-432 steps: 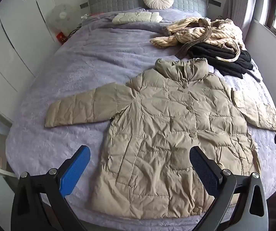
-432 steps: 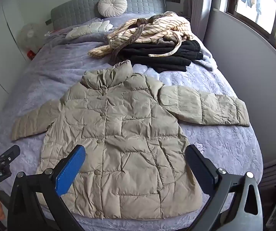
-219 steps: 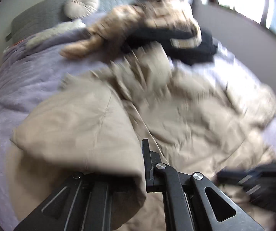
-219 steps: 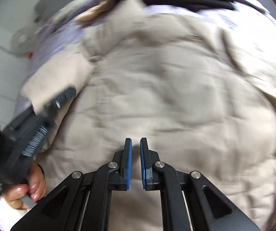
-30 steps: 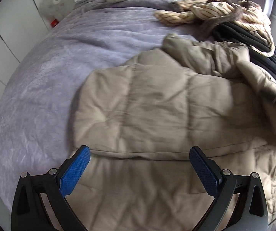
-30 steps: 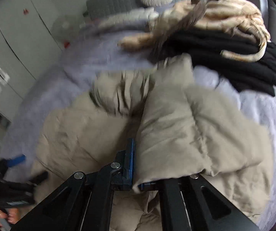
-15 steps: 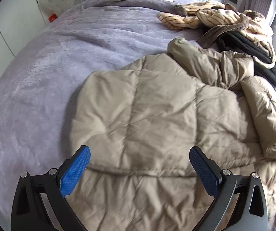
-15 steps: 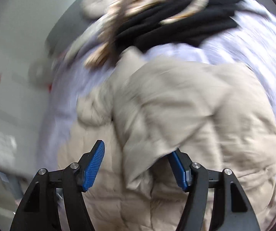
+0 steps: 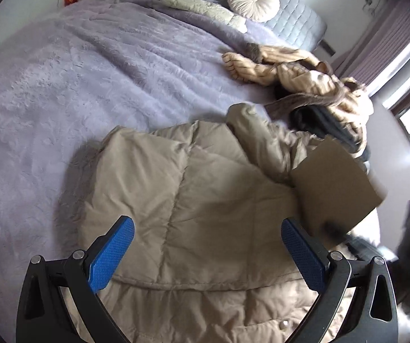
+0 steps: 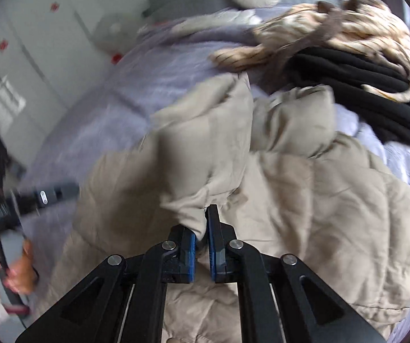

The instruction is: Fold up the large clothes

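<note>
A beige quilted puffer jacket (image 9: 193, 200) lies on the purple bed cover (image 9: 76, 80), its left side folded in over the body. My left gripper (image 9: 205, 251) is open and empty just above the jacket's folded panel. In the right wrist view the jacket (image 10: 333, 200) fills the middle, and my right gripper (image 10: 202, 228) is shut on the end of the jacket's right sleeve (image 10: 207, 154), holding it lifted over the body. That lifted sleeve shows blurred at the right of the left wrist view (image 9: 333, 183).
A pile of clothes lies near the headboard side: a tan striped garment (image 9: 299, 71) on black garments (image 10: 362, 85). A round cushion (image 9: 253, 1) and a pale folded item (image 9: 199, 7) lie by the grey headboard. White wardrobes (image 10: 19, 57) stand left of the bed.
My right gripper has gone from open around the sleeve to shut on it and has lifted it over the jacket's body. My left gripper stayed open and turned toward the headboard.
</note>
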A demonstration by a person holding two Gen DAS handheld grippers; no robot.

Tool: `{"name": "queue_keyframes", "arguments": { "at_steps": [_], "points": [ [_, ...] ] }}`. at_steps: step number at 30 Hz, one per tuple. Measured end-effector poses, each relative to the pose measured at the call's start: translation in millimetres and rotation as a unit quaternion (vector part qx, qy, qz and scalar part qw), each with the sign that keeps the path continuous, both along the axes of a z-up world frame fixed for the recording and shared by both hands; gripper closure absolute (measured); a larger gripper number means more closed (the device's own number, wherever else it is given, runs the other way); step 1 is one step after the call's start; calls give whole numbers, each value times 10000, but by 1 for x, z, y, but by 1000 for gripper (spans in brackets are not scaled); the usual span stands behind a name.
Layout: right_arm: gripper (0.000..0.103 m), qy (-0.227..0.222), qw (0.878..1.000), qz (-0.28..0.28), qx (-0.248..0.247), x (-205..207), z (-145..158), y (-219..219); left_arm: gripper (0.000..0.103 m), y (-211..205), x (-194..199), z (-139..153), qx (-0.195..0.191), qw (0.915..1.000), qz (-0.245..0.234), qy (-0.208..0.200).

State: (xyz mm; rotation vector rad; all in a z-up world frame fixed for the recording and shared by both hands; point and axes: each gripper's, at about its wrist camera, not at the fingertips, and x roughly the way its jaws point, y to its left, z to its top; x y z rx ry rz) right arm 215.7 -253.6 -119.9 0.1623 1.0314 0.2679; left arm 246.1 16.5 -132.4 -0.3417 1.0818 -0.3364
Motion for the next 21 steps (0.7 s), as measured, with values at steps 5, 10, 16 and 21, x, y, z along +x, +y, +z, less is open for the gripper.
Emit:
{"name": "queue_keyframes", "arguments": {
  "at_steps": [5,10,16,21],
  "points": [
    [49,403,9972,366,-522,-13,-11,18,0,-6,8,-6,-691,9966,-334,299],
    [37,874,9955,-335,165,-49,-7,-53,0,-32,12,-28,-964,9896,-769,745],
    [38,1650,9251,-2933,1760,-113,-43,-197,6,-63,18,-54,-798,9872,-922,1024],
    [94,1341,8813,-3758,2533,-128,-57,-249,91,-73,19,-49,-789,9867,-1012,996]
  ]
}}
